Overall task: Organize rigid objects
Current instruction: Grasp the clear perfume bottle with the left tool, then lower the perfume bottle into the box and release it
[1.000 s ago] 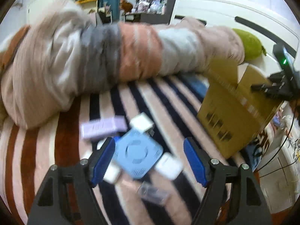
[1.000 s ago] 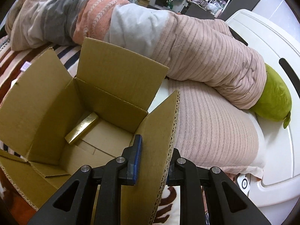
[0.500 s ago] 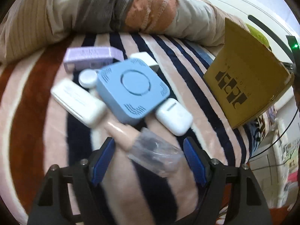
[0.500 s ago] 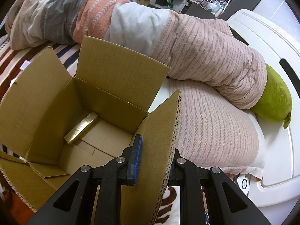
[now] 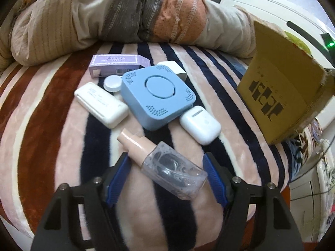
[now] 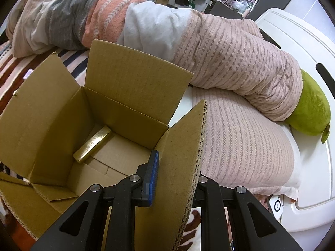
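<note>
Left claw (image 5: 165, 175) has dropped in, spread either side of the spray bottle (image 5: 165, 163): grasp is next. Right claw (image 6: 173, 173) stays pinching the box flap (image 6: 180, 163).

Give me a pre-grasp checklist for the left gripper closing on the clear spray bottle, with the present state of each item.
1. Left gripper open: ok, its fingers stand apart.
2. Spray bottle between the fingers: ok, but it lies diagonally, so the grip may land skewed.
3. Neighbours out of the way: ok, the blue square device and the white earbud case lie beyond the fingertips.
4. Fingers touching the bottle: cannot tell.
5. Cardboard box held open: ok, the right gripper is clamped on its flap.
6. Room in the box: ok, only a gold bar-shaped box lies on the bottom.
</note>
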Demonstrator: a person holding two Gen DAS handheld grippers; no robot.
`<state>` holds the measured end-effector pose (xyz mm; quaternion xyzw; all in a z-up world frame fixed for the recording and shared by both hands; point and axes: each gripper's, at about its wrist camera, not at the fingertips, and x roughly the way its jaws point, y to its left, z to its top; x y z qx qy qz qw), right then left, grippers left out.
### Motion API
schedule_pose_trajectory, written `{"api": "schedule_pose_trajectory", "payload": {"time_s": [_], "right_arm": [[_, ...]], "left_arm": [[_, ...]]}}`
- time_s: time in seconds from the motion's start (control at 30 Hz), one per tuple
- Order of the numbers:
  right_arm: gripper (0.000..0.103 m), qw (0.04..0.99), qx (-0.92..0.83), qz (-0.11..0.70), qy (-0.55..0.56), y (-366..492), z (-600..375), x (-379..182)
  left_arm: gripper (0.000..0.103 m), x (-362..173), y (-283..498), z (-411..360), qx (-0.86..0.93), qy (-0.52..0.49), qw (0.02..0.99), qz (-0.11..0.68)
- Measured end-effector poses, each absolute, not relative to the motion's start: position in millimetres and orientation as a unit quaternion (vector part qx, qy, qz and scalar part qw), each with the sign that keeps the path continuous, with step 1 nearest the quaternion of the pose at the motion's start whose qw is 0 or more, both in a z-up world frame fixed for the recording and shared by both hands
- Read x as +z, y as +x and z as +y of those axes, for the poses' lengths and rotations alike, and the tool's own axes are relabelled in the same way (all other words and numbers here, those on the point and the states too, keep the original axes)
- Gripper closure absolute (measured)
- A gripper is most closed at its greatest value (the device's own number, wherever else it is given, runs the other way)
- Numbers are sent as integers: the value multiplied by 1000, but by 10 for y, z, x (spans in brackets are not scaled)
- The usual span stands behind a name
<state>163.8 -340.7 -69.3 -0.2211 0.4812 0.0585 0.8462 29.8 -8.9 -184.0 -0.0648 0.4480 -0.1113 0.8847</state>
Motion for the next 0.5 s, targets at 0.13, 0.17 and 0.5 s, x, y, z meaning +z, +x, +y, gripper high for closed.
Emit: {"api": "schedule_pose_trajectory", "payload": {"time_s": [0.13,0.17,0.5], "right_arm": [[90,846,60,481,-222,1641,-3407,-692],[90,846,60,480,-222,1641,-3407,-692],[90,846,60,480,-222,1637,-3406,-687]], "left_arm": [[35,-1817,254,55,-112,-68,889,440],[35,-1794,247,89,-111,-71,890,437],[35,-1089,359,29,-127,-44,919,370]]}}
